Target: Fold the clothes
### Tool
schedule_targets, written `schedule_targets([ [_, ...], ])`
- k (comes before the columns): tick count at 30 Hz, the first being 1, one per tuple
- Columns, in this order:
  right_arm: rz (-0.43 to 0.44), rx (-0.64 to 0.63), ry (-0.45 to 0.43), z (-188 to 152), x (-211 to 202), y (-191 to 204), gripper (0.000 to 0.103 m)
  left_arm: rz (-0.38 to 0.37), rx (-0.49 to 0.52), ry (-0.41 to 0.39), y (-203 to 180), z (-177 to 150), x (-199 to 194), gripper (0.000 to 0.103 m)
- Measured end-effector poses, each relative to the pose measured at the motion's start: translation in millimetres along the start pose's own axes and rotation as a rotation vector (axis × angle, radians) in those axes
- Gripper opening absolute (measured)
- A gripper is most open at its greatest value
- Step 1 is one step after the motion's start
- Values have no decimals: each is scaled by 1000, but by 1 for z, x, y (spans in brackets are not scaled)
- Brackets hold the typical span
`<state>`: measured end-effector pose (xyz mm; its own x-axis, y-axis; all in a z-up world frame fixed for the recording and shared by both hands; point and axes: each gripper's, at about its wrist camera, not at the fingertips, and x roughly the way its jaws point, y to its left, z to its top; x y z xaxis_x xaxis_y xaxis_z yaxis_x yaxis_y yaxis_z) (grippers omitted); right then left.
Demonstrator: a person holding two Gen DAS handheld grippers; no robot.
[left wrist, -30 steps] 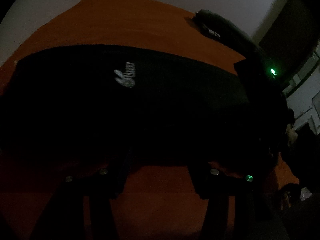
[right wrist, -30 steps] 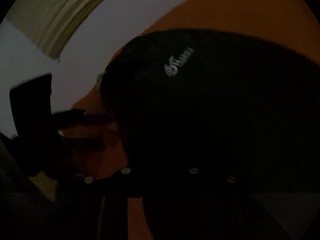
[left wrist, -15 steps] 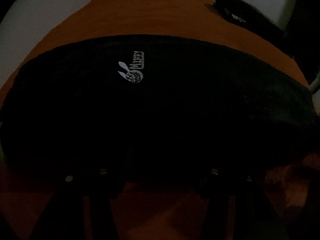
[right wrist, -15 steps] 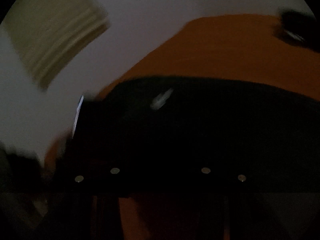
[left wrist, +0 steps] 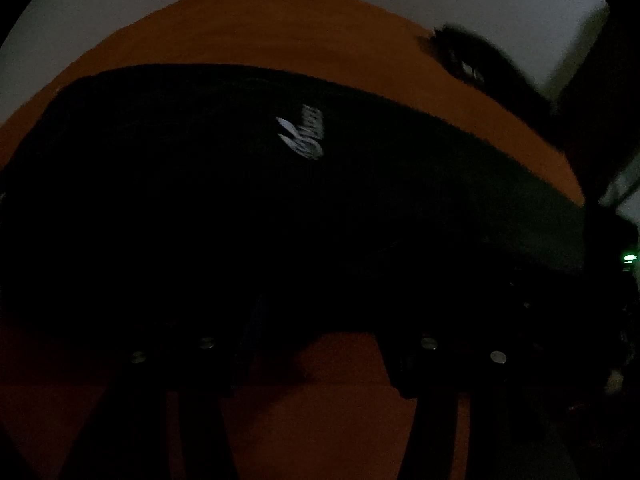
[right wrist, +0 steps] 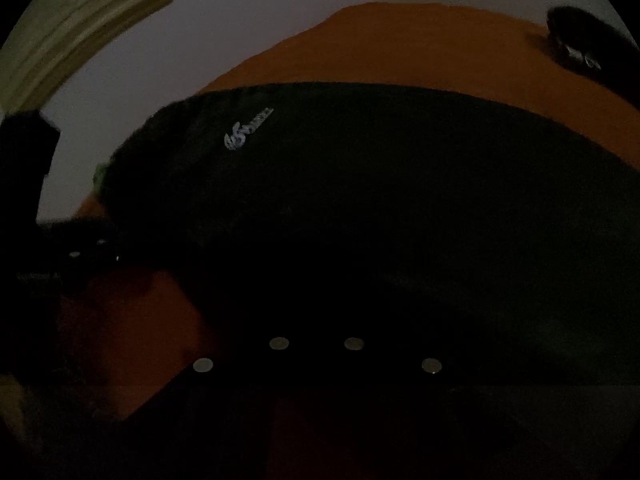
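Note:
A black garment (left wrist: 360, 208) with a small white logo (left wrist: 304, 136) lies spread across an orange surface (left wrist: 260, 28). My left gripper (left wrist: 320, 332) is open, its two fingers wide apart at the garment's near edge. In the right wrist view the same garment (right wrist: 400, 200) fills the middle. My right gripper (right wrist: 316, 320) has its fingers drawn close together over the near hem. The tips are lost in the dark cloth. The left gripper's body (right wrist: 88, 248) shows at the garment's left end.
A dark bundled item (left wrist: 480, 60) lies on the far right corner of the orange surface (right wrist: 400, 48). A pale wall stands behind. A slatted pale panel (right wrist: 80, 20) hangs at the upper left. The light is very dim.
The right gripper's fingers have come together from wide apart, at the garment's near edge. Both views have swung sideways. The left fingers stay spread.

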<state>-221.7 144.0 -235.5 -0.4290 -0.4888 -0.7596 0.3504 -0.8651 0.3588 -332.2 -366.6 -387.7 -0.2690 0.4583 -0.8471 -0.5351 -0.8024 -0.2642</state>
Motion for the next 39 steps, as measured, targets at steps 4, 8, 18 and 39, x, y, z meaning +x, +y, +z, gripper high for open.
schedule_targets([
  [4, 35, 29, 5, 10, 24, -3, 0, -20, -198, -117, 51, -11, -43, 56],
  [8, 31, 36, -3, 6, 26, 5, 0, -74, -486, -216, 131, -17, -64, 72],
  [18, 44, 55, -9, 4, 41, 15, 0, -78, -812, -248, 192, -30, -25, 74],
  [39, 136, 144, -28, -19, 20, 8, 0, 127, -452, -518, 119, 54, -58, 25],
])
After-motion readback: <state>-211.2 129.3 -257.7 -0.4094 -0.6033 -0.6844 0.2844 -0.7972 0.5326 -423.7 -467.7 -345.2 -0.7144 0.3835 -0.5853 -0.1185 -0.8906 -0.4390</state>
